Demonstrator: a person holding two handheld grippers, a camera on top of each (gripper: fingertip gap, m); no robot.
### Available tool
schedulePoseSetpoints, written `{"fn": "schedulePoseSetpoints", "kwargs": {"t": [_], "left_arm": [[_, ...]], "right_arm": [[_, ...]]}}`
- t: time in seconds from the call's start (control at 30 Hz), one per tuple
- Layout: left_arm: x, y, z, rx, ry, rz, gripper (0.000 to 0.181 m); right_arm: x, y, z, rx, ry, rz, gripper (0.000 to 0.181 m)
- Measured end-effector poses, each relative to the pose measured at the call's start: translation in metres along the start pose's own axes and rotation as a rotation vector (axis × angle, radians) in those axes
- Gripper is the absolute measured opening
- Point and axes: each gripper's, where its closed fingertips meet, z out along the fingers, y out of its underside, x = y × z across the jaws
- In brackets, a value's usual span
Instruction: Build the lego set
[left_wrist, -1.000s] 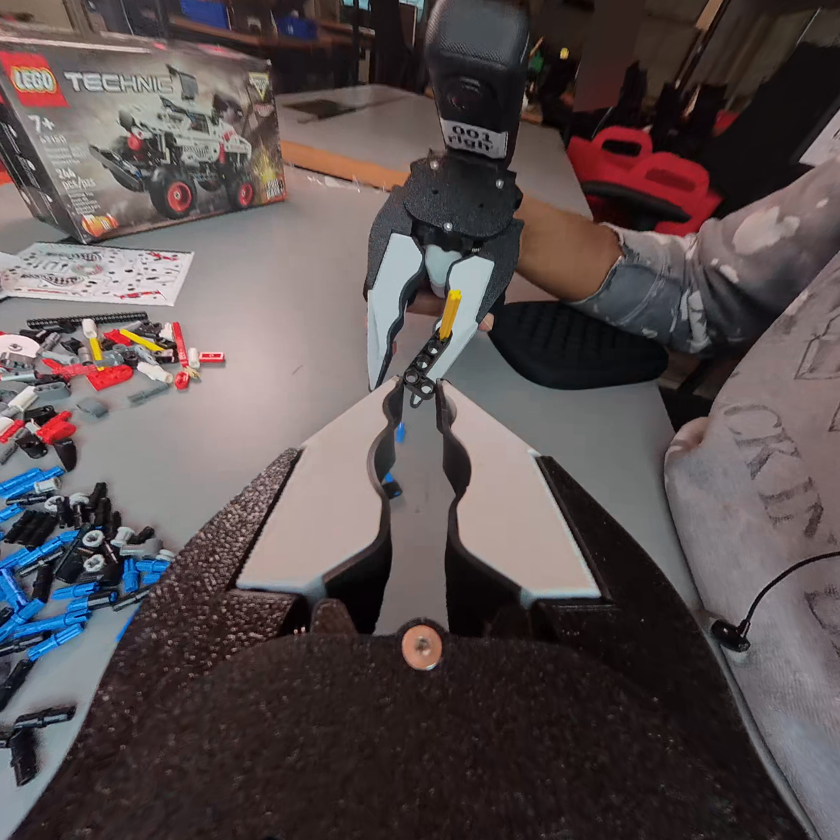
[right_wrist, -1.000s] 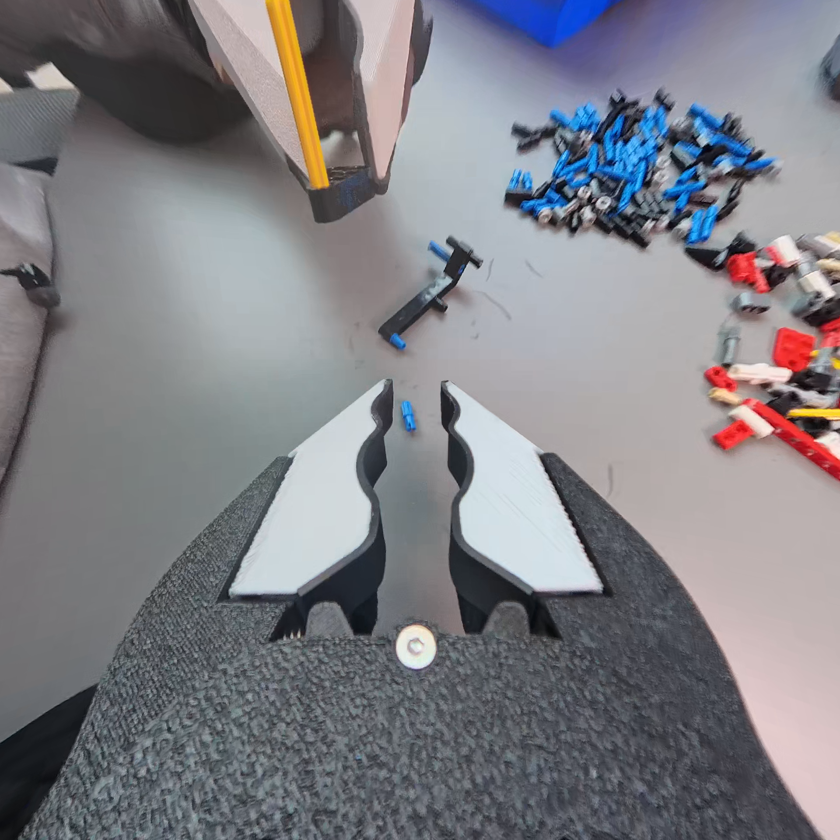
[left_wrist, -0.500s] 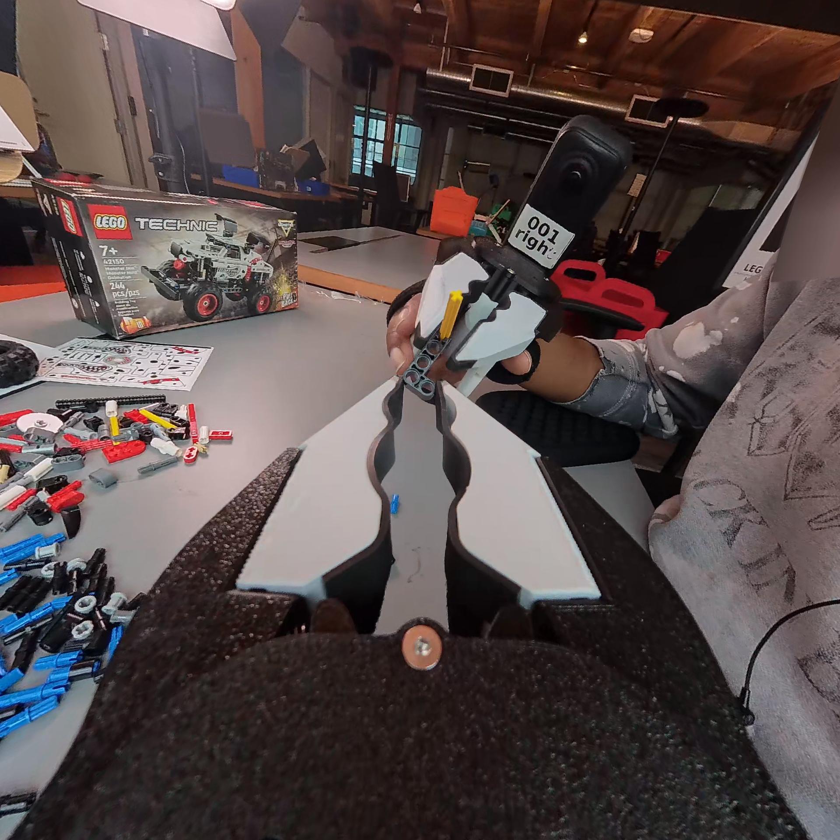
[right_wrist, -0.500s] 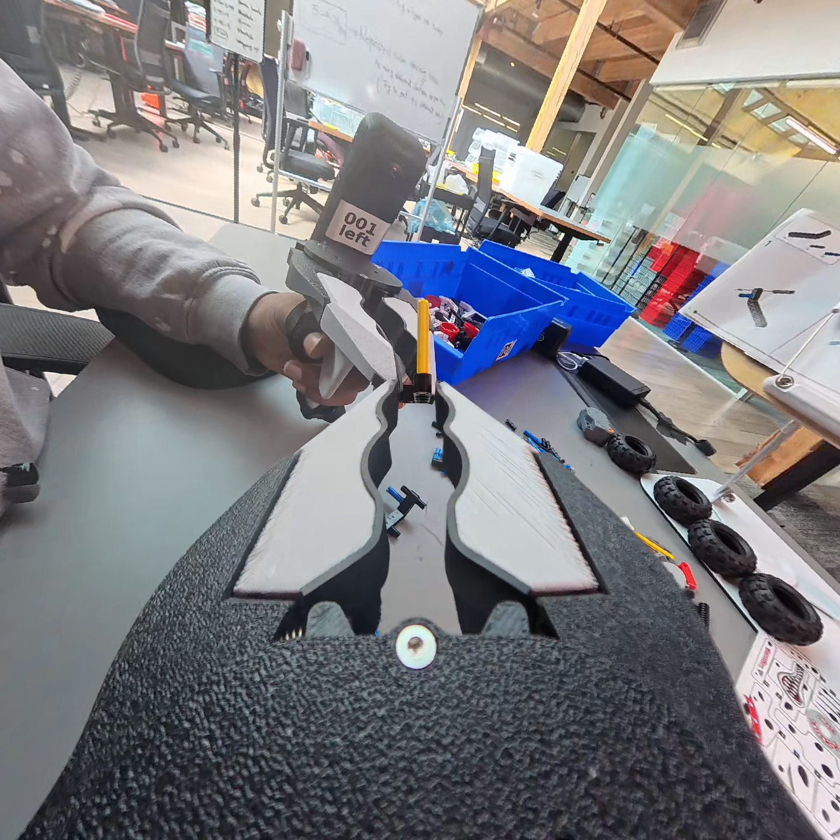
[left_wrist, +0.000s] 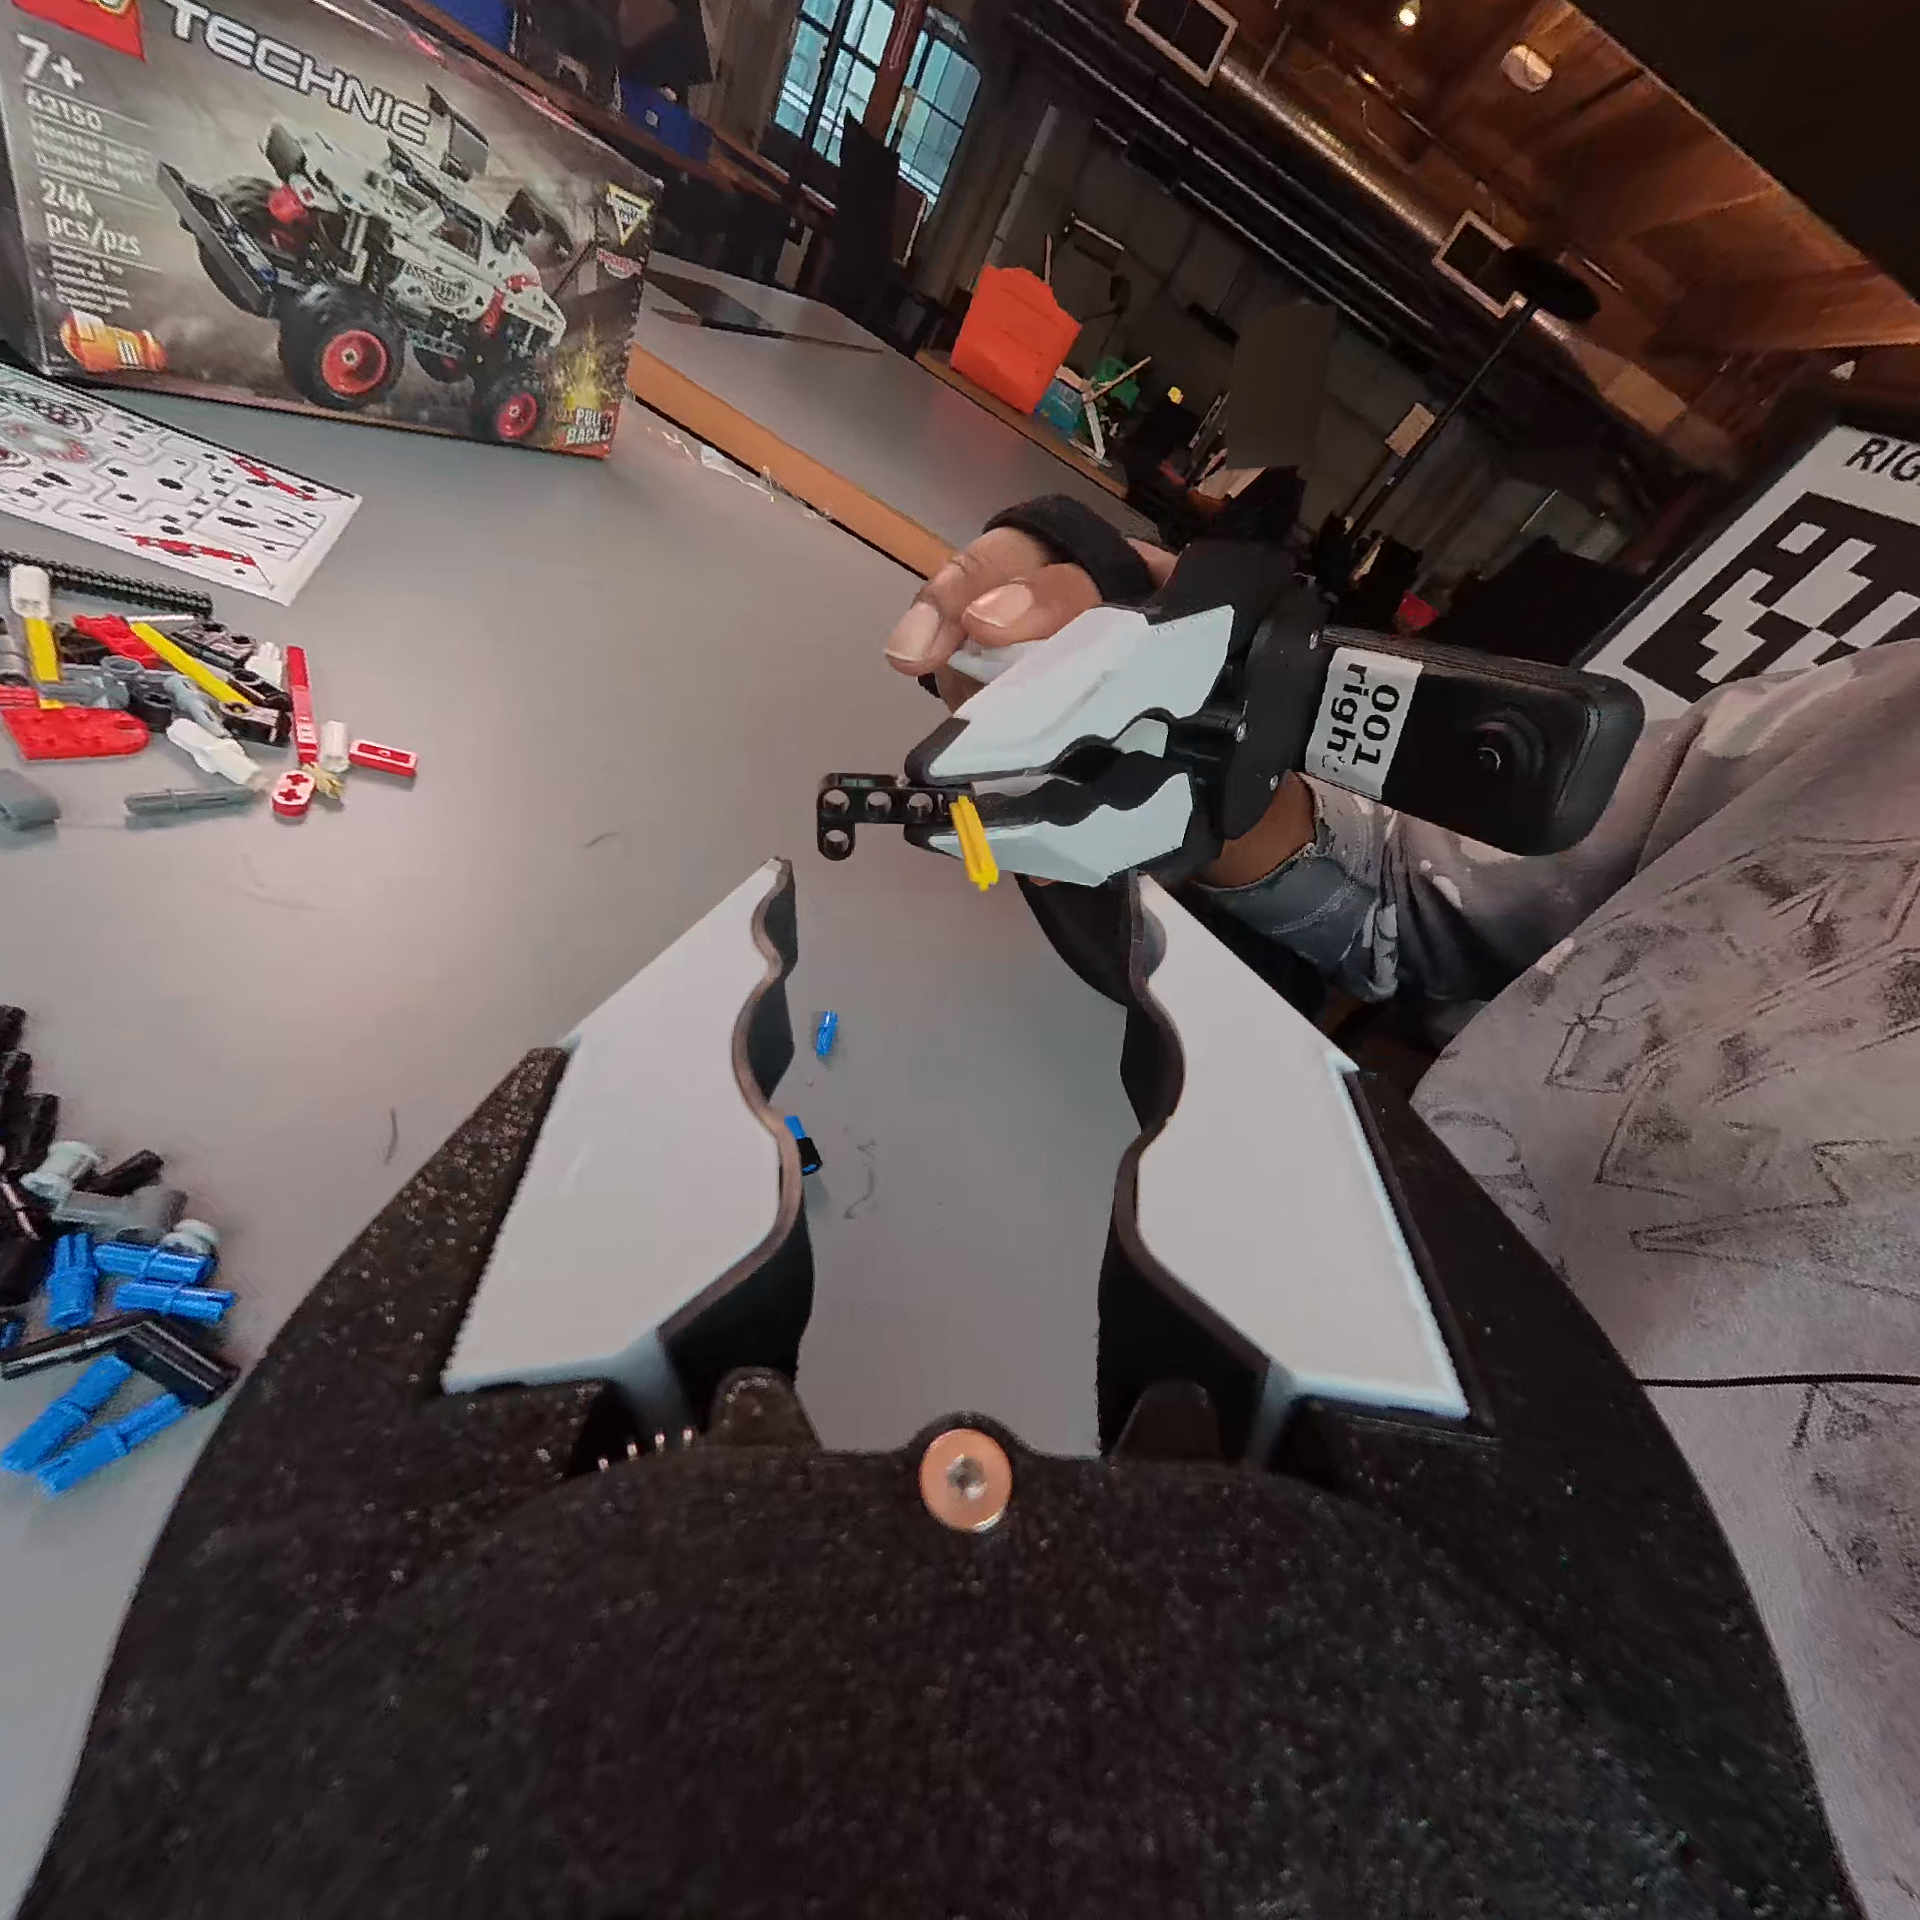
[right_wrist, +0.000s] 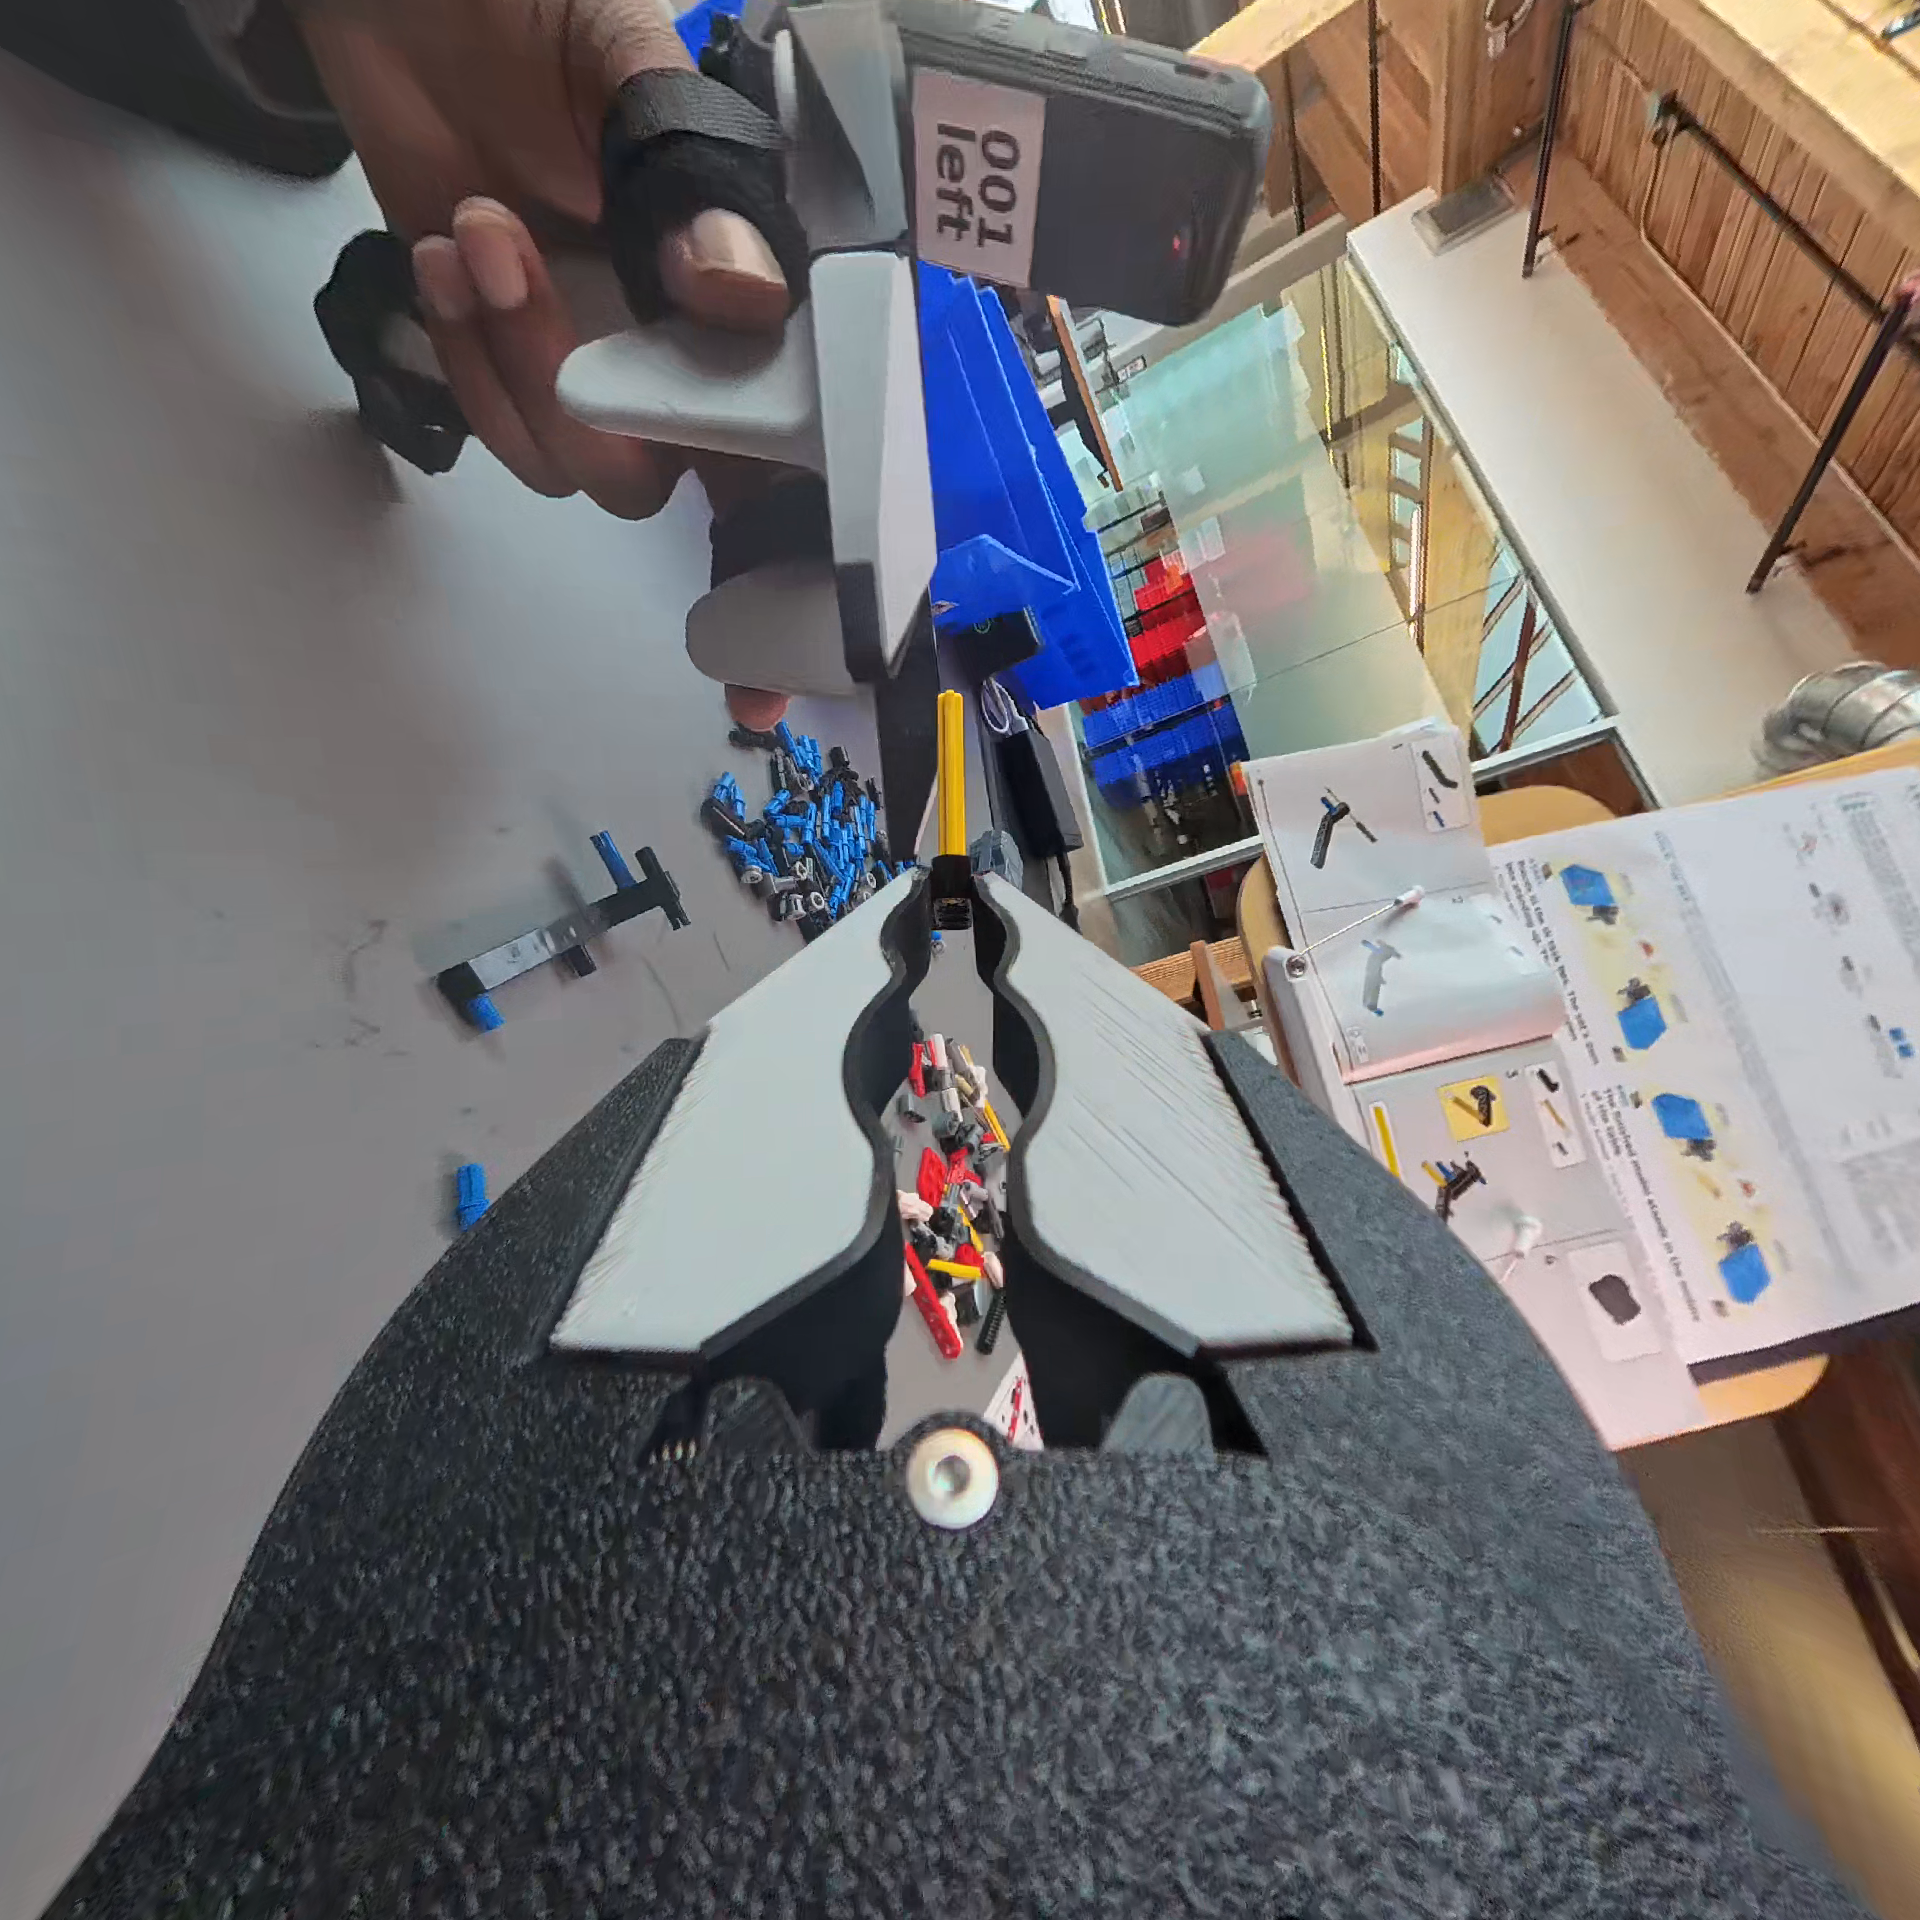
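My right gripper (right_wrist: 948, 883) is shut on a short black beam (right_wrist: 951, 902) with a yellow axle (right_wrist: 949, 769) standing out of it. In the left wrist view the right gripper (left_wrist: 930, 805) lies on its side above the grey table (left_wrist: 623, 675), and the black beam (left_wrist: 873, 805) and the yellow axle (left_wrist: 971, 844) stick out of its tips. My left gripper (left_wrist: 956, 883) is open and empty, just below and in front of that beam. A black piece with blue pins (right_wrist: 561, 940) lies on the table, with a loose blue pin (left_wrist: 826, 1034) near it.
Piles of blue and black pins (right_wrist: 805, 831) and of red, yellow and grey parts (left_wrist: 156, 686) lie on the table. The set's box (left_wrist: 312, 208) and a sticker sheet (left_wrist: 156, 488) are at the far left. An instruction booklet (right_wrist: 1558, 1039) and blue bins (right_wrist: 997, 499) stand beyond. Only a small space, under 4 cm, lies between the two pairs of fingers.
My left gripper has opened and let go of the black beam. My right gripper has closed on the beam with the axle, holds it alone and has rolled onto its side.
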Motion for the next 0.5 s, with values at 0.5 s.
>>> {"fn": "schedulePoseSetpoints", "kwargs": {"t": [0.5], "left_arm": [[-0.001, 0.009, 0.003, -0.054, -0.059, 0.076, 0.036]], "right_arm": [[-0.02, -0.022, 0.006, 0.034, 0.016, -0.192, 0.007]]}}
